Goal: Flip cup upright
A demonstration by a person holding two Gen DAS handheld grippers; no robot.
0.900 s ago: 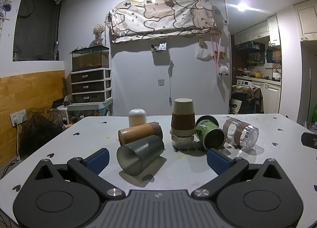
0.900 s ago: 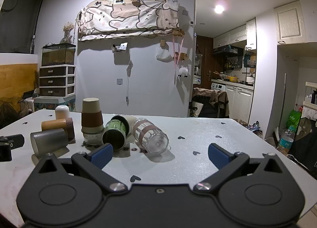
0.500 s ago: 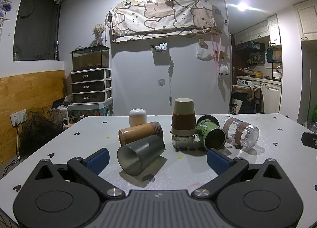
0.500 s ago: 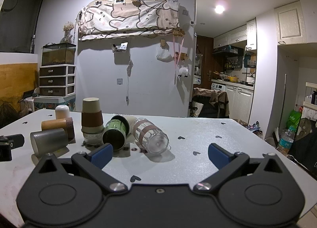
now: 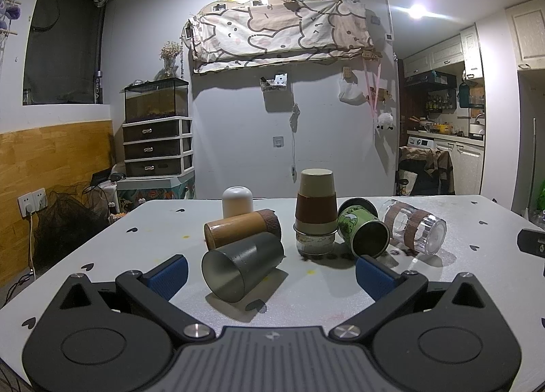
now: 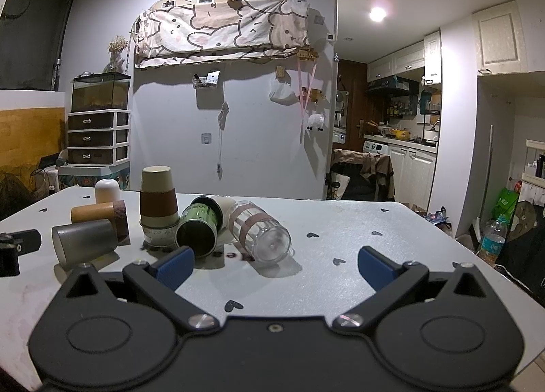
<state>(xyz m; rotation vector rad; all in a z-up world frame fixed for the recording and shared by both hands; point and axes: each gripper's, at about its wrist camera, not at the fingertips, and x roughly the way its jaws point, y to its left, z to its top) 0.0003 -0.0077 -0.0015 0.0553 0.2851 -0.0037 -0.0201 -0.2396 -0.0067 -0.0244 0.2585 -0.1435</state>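
The grey cup (image 5: pixel 242 267) is seen lying on its side, mouth toward the wide-open left gripper (image 5: pixel 270 271), nearer than the equally wide-open right gripper (image 6: pixel 276 266)

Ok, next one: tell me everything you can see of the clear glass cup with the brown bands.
The clear glass cup is a transparent tumbler with two brown bands around its wall, and it looks empty. It lies on its side on the white table, thick base toward the cameras, mouth pointing back toward the green cup and seemingly touching or overlapping it. From the left wrist view it is the rightmost of the group. Neither gripper touches it; the right gripper hangs open in front of it.
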